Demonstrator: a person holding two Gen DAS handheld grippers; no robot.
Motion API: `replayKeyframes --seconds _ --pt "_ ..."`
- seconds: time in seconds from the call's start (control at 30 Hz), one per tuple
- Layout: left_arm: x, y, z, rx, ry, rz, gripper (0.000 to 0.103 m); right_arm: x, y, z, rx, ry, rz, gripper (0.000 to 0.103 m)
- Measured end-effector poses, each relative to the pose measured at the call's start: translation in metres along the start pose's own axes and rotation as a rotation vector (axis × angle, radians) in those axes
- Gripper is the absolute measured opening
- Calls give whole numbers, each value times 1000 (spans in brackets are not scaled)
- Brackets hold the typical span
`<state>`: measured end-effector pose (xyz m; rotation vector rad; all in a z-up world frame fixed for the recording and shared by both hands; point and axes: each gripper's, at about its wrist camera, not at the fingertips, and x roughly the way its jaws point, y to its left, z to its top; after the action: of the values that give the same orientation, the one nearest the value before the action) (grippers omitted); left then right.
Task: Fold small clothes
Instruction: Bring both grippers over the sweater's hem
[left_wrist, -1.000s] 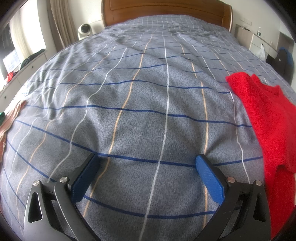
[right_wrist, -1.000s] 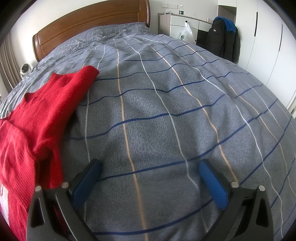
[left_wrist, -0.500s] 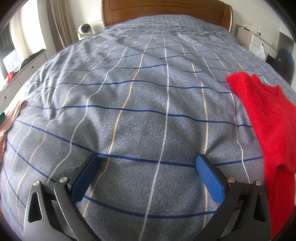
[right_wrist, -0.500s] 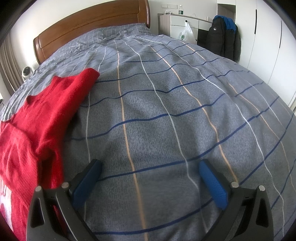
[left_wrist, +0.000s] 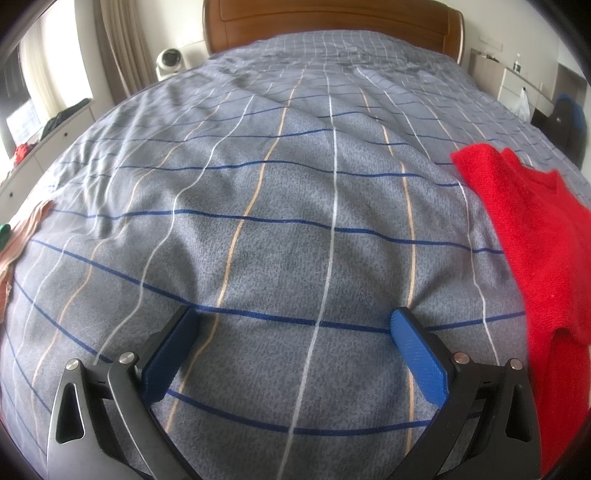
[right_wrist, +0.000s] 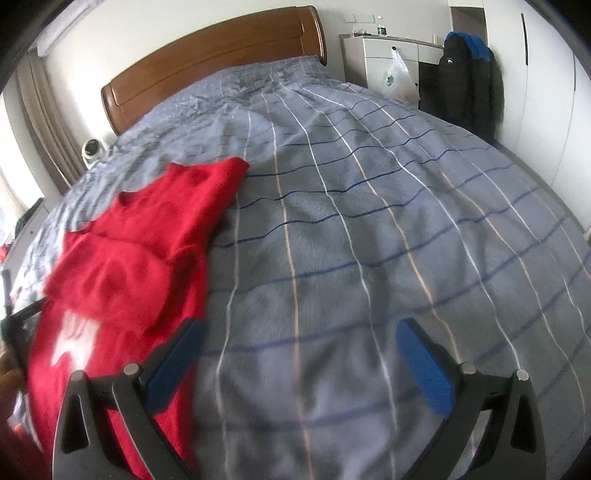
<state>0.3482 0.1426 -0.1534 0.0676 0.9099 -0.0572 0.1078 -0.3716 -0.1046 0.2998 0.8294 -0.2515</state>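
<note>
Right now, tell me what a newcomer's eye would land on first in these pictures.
The bright red sweater grabs attention first, spread out on the grey checked bedspread between the two grippers, with a white pattern on its near part. Next come the blue pads of the open left gripper and open right gripper, both empty over the bedspread. Behind, the wooden headboard closes off the bed.

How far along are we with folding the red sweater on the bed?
Done: nothing yet; the red sweater lies rumpled and unfolded on the grey checked bedspread. In hand: nothing. The left hand-held gripper and the right hand-held gripper are both open and empty, the right one beside the sweater's edge. Left: grasp, flatten and fold it. A pinkish garment also waits at the bed's edge.
</note>
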Motion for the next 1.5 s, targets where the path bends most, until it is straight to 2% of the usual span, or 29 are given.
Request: replayKeyframes --seconds 0.13,0.23,0.3,0.37,0.47,0.53,0.6,0.63,0.67,0.8,0.93,1.07,1.37,1.43,1.5 --pt "0 0 0 3 -1 4 103 -13 2 -15 11 23 33 103" --pt "2 4 6 -12 40 -21 103 -17 10 -23 -5 44 63 103" --pt "-8 9 5 -34 75 -66 102 -24 15 -27 -26 55 84 103" --pt "-38 6 -5 -36 61 -72 101 -39 16 -31 -44 39 103 103" --pt "-100 -16 -37 40 23 -50 102 -59 18 -38 -81 22 118 103" --pt "-128 -29 -65 62 33 -60 103 -65 21 -47 -118 66 124 103" --pt "-149 -44 -110 63 111 -166 103 -70 25 -62 -146 128 154 103" --pt "-155 -50 -124 66 138 -179 102 -70 25 -67 -154 146 164 103" --pt "-167 -62 -145 85 156 -160 102 -73 26 -75 -167 166 179 103" --pt "-214 -96 -162 143 75 -71 102 -85 32 -99 -201 181 201 103" --pt "-247 -111 -157 147 6 -64 102 -96 45 -111 -231 180 232 103" --pt "-254 -114 -153 185 -11 -15 102 -104 55 -116 -269 165 240 103" --pt "-257 -109 -156 164 -2 1 102 -118 52 -120 -258 145 243 103" --pt "-251 -106 -160 160 14 -26 103 -118 52 -121 -254 144 242 103" --pt "-227 -98 -171 150 92 -117 102 -115 50 -122 -247 154 238 103"
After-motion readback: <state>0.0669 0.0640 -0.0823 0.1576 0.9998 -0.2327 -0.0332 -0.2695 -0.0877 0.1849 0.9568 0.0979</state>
